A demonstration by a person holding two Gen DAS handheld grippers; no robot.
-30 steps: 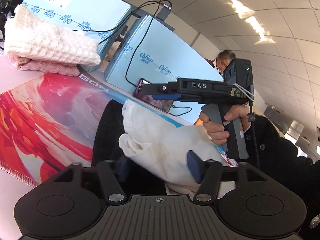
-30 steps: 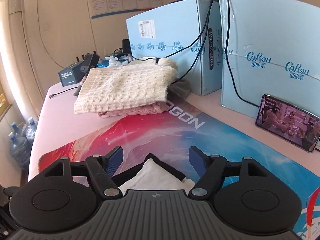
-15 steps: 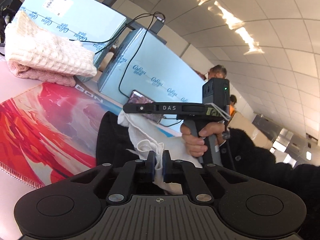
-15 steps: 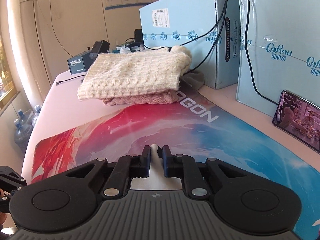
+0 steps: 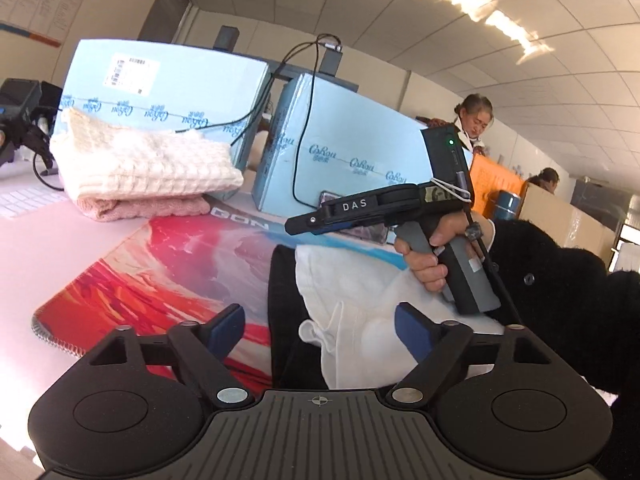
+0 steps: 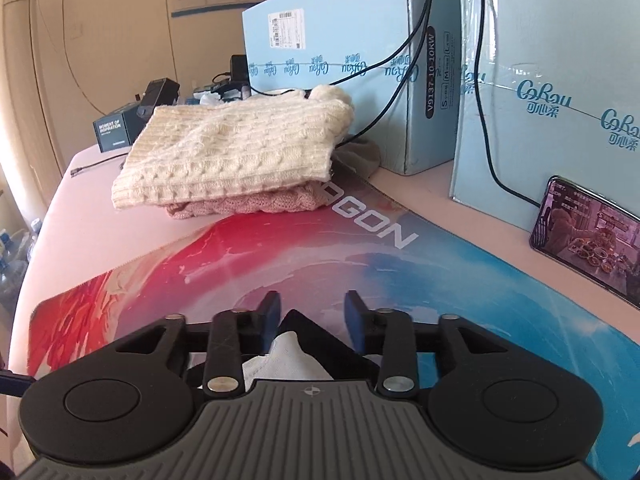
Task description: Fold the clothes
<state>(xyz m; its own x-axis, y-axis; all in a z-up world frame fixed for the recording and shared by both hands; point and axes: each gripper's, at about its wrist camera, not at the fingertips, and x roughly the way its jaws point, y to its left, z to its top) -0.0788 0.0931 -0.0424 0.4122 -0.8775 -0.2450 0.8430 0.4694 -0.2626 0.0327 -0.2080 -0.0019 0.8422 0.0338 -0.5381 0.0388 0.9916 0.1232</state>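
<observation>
Both grippers' jaws just reopened, apart.

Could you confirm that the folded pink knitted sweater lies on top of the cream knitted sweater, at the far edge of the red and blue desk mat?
Not quite: the order is reversed. In the right wrist view the folded cream knitted sweater lies on top, and the pink knitted sweater is underneath it. The rest holds: the pile sits at the far edge of the red and blue desk mat.

You've got two pale blue boxes [image 6: 344, 52] at back, black cables draped over them; phone [image 6: 588, 240] leans against nearer box, screen lit; red-blue mat [image 6: 248, 256] below.
</observation>
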